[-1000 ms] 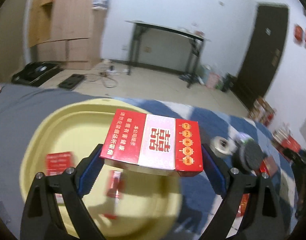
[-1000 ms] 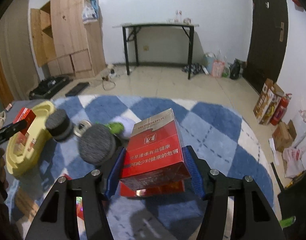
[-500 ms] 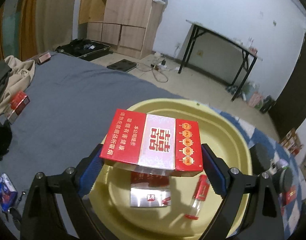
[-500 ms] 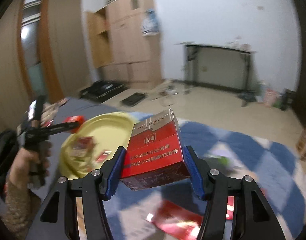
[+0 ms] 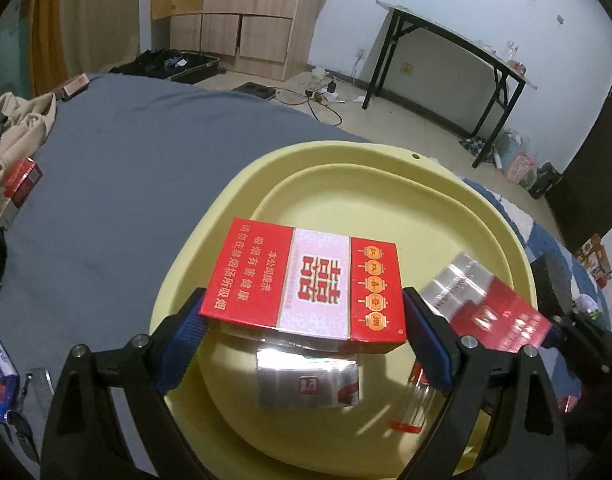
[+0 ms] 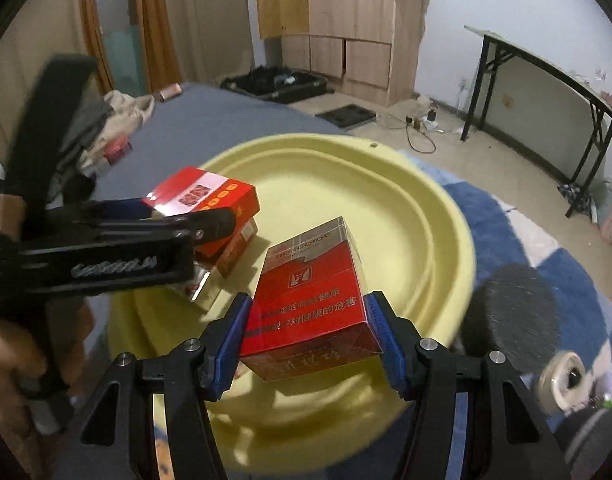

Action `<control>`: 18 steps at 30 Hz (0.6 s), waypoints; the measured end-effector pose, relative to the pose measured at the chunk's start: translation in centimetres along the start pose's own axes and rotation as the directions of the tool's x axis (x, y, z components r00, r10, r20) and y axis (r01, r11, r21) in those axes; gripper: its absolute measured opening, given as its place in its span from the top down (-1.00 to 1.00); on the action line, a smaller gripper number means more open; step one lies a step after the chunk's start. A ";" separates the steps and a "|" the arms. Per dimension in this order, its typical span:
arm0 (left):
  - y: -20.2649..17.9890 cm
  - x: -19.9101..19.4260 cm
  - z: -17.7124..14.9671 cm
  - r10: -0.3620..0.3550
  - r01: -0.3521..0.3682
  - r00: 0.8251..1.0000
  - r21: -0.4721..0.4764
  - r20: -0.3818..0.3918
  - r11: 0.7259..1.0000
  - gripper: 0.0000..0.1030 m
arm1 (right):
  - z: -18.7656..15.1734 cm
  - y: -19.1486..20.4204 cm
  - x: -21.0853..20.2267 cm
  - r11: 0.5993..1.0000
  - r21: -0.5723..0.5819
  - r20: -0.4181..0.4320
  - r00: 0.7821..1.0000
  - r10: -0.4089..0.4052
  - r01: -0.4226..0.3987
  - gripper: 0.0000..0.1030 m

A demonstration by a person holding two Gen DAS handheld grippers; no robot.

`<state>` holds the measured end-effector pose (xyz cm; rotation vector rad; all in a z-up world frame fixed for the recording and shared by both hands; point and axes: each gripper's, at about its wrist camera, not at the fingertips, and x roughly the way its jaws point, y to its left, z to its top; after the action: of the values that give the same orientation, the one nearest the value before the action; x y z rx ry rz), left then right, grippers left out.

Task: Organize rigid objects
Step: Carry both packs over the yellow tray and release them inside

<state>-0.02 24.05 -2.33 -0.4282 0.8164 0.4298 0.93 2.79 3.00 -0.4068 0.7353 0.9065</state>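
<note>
Left gripper [image 5: 304, 334] clamps a red-and-white pack [image 5: 306, 284] flat between its blue pads, above the yellow tray [image 5: 386, 200]. Right gripper [image 6: 308, 334] clamps a red pack [image 6: 310, 296] by its sides, also over the tray. Silver pack [image 5: 306, 384] lies in the tray under the left one. Grey sheet [image 5: 126, 152] beside the tray

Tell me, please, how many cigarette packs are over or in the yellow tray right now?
3: a double-happiness pack in the left gripper, a red-and-silver pack in the right gripper, and a silver pack lying in the yellow tray. Others may be hidden beneath.
</note>
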 end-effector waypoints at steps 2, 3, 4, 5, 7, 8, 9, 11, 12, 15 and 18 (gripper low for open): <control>0.1 0.4 0.0 -0.003 0.003 1.000 -0.005 -0.011 1.000 -0.79 | 0.5 0.3 1.6 1.000 -0.013 -0.014 1.000 -0.017 0.016 -0.13; -0.1 0.6 -0.1 0.002 -0.002 1.000 0.001 -0.014 1.000 -0.80 | 0.6 0.4 2.0 1.000 -0.010 -0.021 1.000 -0.011 0.011 -0.13; -0.3 0.7 -0.1 0.011 -0.011 1.000 0.008 -0.013 1.000 -0.80 | 0.6 0.7 2.2 1.000 -0.005 -0.029 1.000 -0.005 0.004 -0.13; -0.4 0.9 -0.2 0.011 -0.010 1.000 0.010 -0.019 1.000 -0.80 | 0.6 1.0 2.7 1.000 -0.007 -0.034 0.999 -0.003 0.003 -0.13; -0.6 1.4 -0.3 0.005 -0.005 0.999 0.009 -0.039 1.000 -0.80 | 0.7 1.4 2.9 1.000 -0.005 -0.027 1.000 -0.003 0.003 -0.14; -0.7 1.5 -0.3 0.014 -0.014 0.999 0.010 -0.041 1.000 -0.80 | 0.8 1.7 2.6 1.000 -0.006 -0.027 1.000 -0.003 0.003 -0.14; -0.6 1.4 -0.2 0.022 -0.021 0.999 0.007 -0.037 1.000 -0.80 | 0.6 1.9 2.6 1.000 -0.009 -0.029 1.000 -0.004 0.004 -0.14; -0.3 0.8 0.2 0.009 -0.009 1.000 -0.022 -0.021 1.000 -0.82 | 0.3 2.2 1.9 1.000 -0.020 -0.028 1.000 -0.013 0.013 -0.23; -0.1 0.3 0.4 0.007 -0.007 1.000 -0.037 -0.007 0.999 -0.85 | 0.1 2.2 1.5 1.000 -0.025 -0.025 1.000 -0.011 0.011 -0.42; 0.1 -1.5 0.7 0.022 -0.017 0.996 -0.066 0.087 0.998 -1.00 | -0.7 2.9 -0.1 0.999 -0.051 -0.007 1.000 -0.012 0.012 -0.81; -1.0 -2.3 0.8 -0.015 0.021 0.995 -0.055 0.102 0.998 -1.00 | -1.7 2.7 -3.0 0.998 -0.027 0.016 0.998 -0.055 0.056 -0.97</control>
<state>-0.41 23.13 0.06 -0.4614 0.7024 0.4546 -3.16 1.56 3.96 -0.4416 0.6948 0.8672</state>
